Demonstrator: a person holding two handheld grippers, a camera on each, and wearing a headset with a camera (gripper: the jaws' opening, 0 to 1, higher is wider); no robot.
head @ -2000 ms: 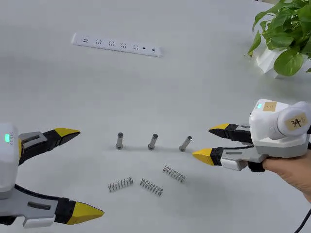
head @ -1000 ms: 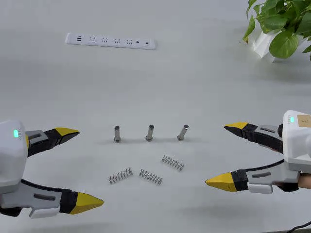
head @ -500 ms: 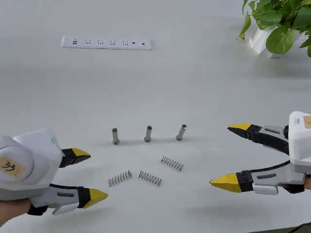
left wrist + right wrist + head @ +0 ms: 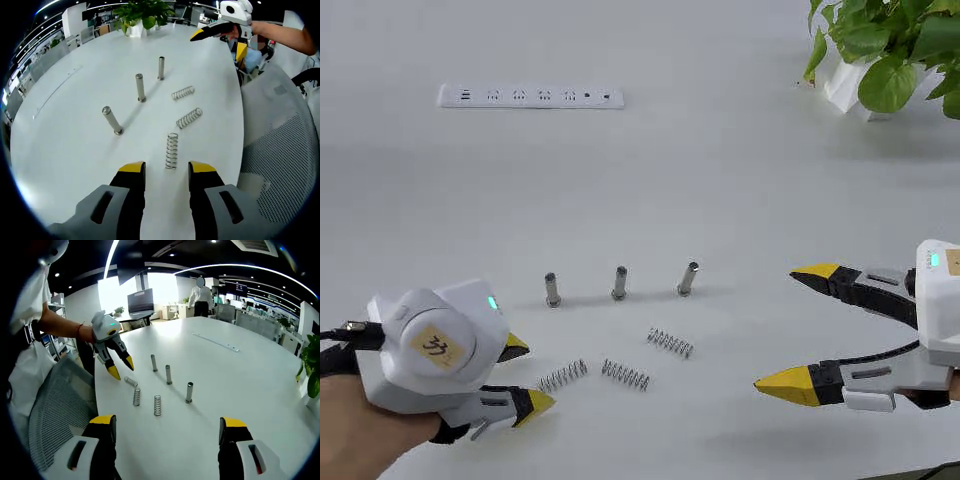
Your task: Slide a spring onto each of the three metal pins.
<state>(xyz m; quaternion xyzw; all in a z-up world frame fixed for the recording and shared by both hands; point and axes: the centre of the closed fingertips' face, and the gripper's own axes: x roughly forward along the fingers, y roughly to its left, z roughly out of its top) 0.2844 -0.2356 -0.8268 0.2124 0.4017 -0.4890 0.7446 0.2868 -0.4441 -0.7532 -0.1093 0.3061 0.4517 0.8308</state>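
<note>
My left tongs [image 4: 528,375], narrowly parted, point at the nearest coiled steel spring [image 4: 564,375] on the white table [image 4: 720,180]; right tongs [image 4: 780,328] spread wide.

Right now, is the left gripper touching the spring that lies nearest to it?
Apart. In the left gripper view, the near end of the spring lies between the yellow tips of the open left gripper, with white table showing on both sides of it.

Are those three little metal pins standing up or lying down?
Standing up: all three pins rise on end from the table, while the springs lie flat nearby.
</note>
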